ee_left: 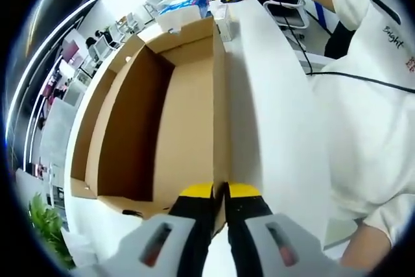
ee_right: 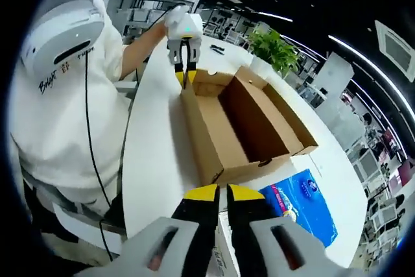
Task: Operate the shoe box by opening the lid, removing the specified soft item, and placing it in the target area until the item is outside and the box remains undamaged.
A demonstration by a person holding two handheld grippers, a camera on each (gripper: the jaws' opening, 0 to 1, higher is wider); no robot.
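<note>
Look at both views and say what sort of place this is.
Probably an open-plan office or lab: rows of desks and chairs, long ceiling strip lights, a green potted plant, beyond the white table.

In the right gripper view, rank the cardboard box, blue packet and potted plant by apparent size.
1. cardboard box, largest.
2. blue packet.
3. potted plant, smallest as seen, but it is farther from the camera, so true size is unsure.

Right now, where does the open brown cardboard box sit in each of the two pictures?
Left gripper view: the open brown cardboard box runs from the bottom centre up to the upper middle, its near wall between the left gripper jaws.
Right gripper view: the box lies in the centre, above the right gripper.
Shared landmark: the blue printed packet beside the box's end, at the top of the left gripper view.
</note>
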